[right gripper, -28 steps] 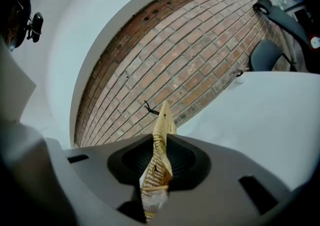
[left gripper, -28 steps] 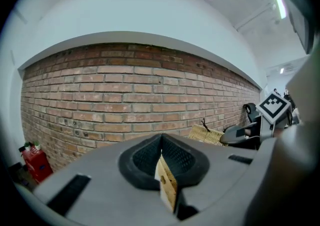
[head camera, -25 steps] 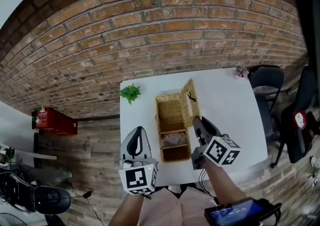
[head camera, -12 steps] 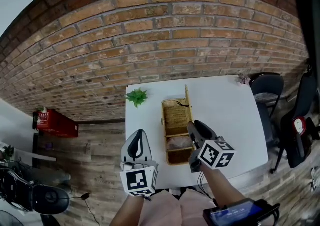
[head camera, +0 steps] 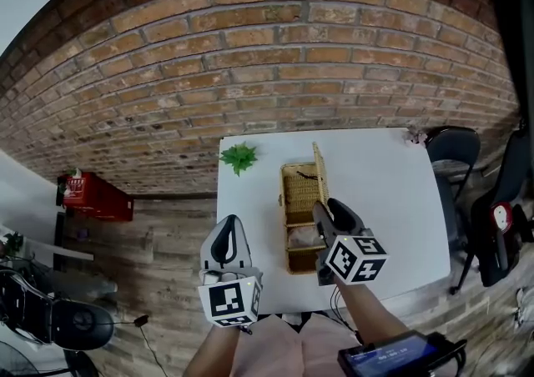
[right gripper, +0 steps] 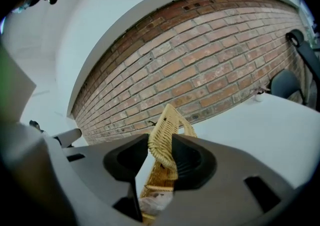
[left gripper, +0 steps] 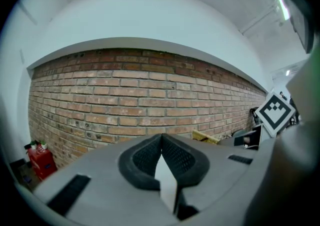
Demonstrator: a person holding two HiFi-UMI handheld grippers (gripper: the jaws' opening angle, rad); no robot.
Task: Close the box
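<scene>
A wicker box [head camera: 299,200] lies open on the white table [head camera: 375,192], its lid [head camera: 319,173] standing almost upright along the right side. My right gripper [head camera: 322,210] is at the lid's near end. In the right gripper view the lid's woven edge [right gripper: 167,130] sits between the jaws of the right gripper [right gripper: 161,152]; they have just been opening, and a gap shows on the lid's left, so it is not pinched. Below, a pale wrapped thing [right gripper: 155,202] lies in the box. My left gripper [head camera: 229,223] hangs left of the box, its tips together [left gripper: 161,137] on nothing.
A small green plant [head camera: 239,156] stands at the table's far left corner. Dark chairs [head camera: 455,150] stand off the table's right side, a red container [head camera: 92,198] on the floor to the left. A brick wall [left gripper: 150,95] lies behind the table.
The lid has swung from leaning out to the right to nearly upright. My right gripper has rolled and moved with it, its jaws wider apart. Both hands have shifted a little.
</scene>
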